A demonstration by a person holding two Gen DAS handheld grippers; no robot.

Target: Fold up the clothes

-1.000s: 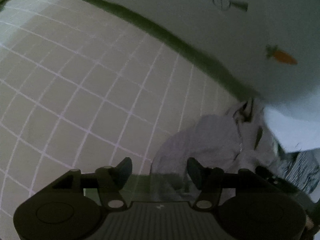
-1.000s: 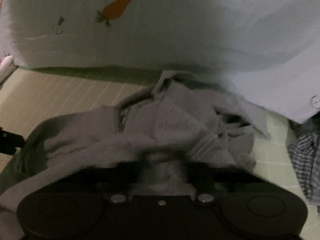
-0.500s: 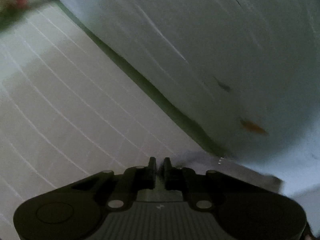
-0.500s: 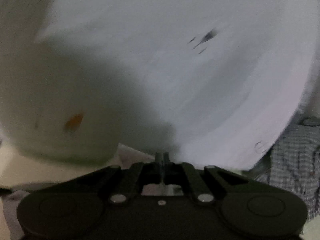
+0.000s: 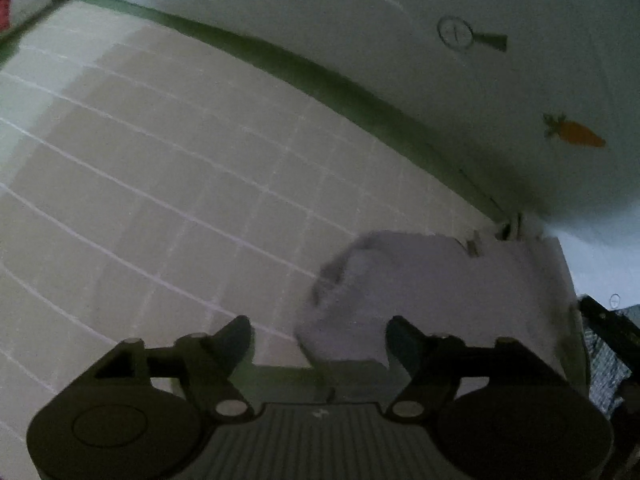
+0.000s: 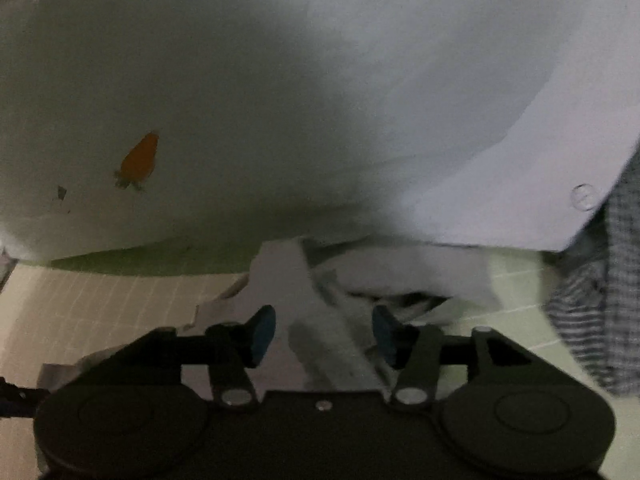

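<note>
Left gripper (image 5: 318, 336) stands wide, jaws opening, nothing pressed between its fingers; beyond them the crumpled grey zip-up garment (image 5: 432, 284) lies on the pale green gridded mat (image 5: 168, 184), against the mat's far edge under the white carrot-printed sheet (image 5: 500, 88). Right gripper (image 6: 324, 336) is likewise opening, the grey cloth visible between its blue pads (image 6: 262, 330) but not clamped. A checked shirt (image 6: 600, 312) lies beside the garment.

I count one grey garment (image 5: 436, 280) lying crumpled, one checked garment (image 6: 600, 312) beside it, and one pale sheet (image 6: 320, 100) printed with carrots, of which I see one carrot (image 5: 576, 134) per view. Two grippers: left (image 5: 318, 334), right (image 6: 323, 334).
</note>
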